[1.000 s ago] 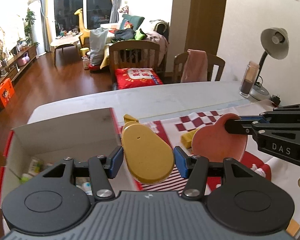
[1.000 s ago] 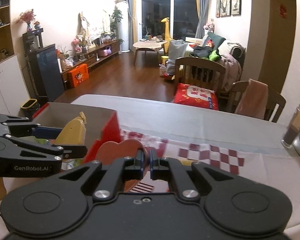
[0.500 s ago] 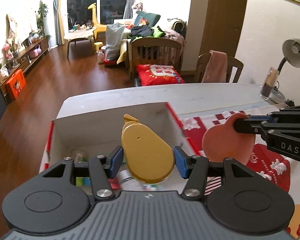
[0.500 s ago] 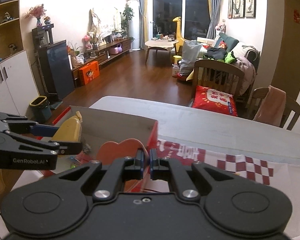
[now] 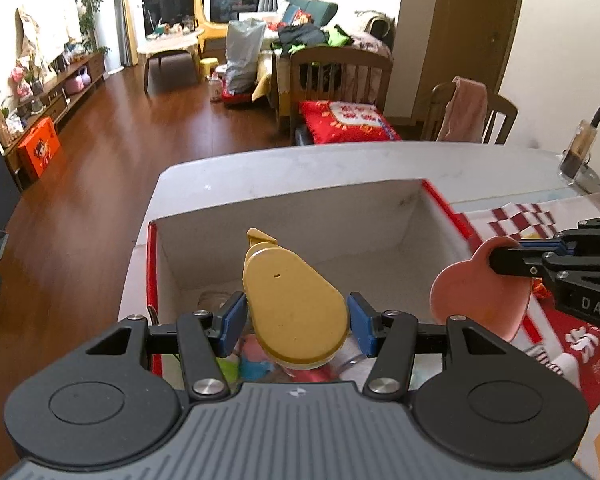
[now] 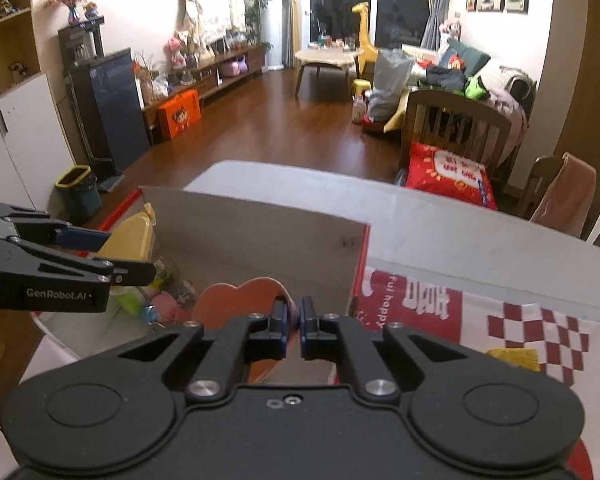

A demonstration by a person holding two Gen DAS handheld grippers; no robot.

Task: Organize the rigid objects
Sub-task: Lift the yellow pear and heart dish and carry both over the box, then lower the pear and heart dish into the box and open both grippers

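Left wrist view shows my left tool (image 5: pixel 296 318) clamping the yellow pear-shaped dish (image 5: pixel 294 312) over the open box (image 5: pixel 288 216), while only the right wrist view shows my right tool (image 6: pixel 294 318) pinching the pink heart dish (image 6: pixel 236 302) by its rim.

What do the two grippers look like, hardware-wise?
Left gripper: black linkage arms, blue pads, silver pivot screws, ribbed grey body with two round black housings; "GenRobot.AI" in white on its side. Right gripper: same build, smooth black body, "DAS" on its side. No cables or sleeves visible.
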